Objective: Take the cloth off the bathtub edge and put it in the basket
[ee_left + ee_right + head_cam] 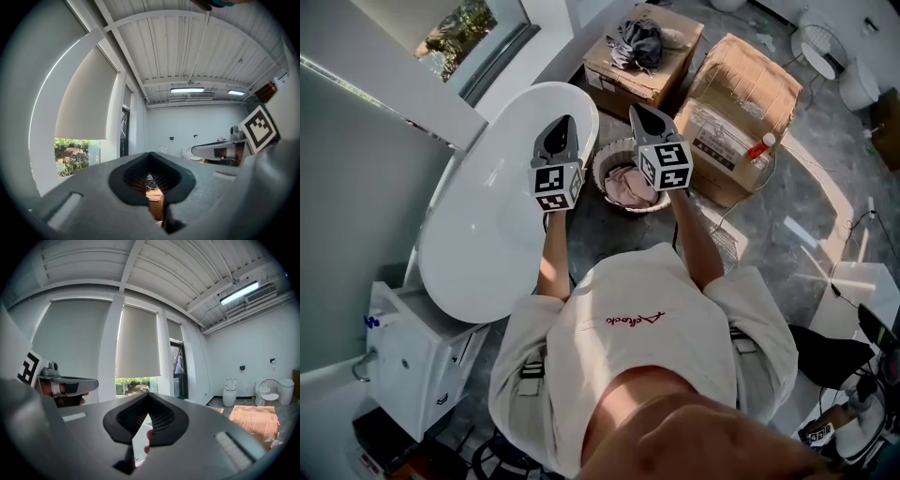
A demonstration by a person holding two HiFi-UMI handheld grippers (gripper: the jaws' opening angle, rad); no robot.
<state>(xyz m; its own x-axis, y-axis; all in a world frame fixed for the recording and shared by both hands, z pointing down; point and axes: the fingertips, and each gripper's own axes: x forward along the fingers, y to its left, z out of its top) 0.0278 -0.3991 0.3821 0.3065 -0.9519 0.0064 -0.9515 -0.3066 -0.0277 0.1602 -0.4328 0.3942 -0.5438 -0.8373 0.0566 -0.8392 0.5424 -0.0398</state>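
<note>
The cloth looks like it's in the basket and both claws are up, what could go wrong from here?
The basket sits close between the bathtub and a cardboard box; the right claw, shut and empty over it, might bump it coming down. The red-capped bottle at that box's edge could get knocked off. A cable on the floor at the person's right may catch a foot.

Grey floor (611, 240), cardboard boxes (746, 103), white wall (187, 132), roller blind (138, 341), strip light (187, 90).
</note>
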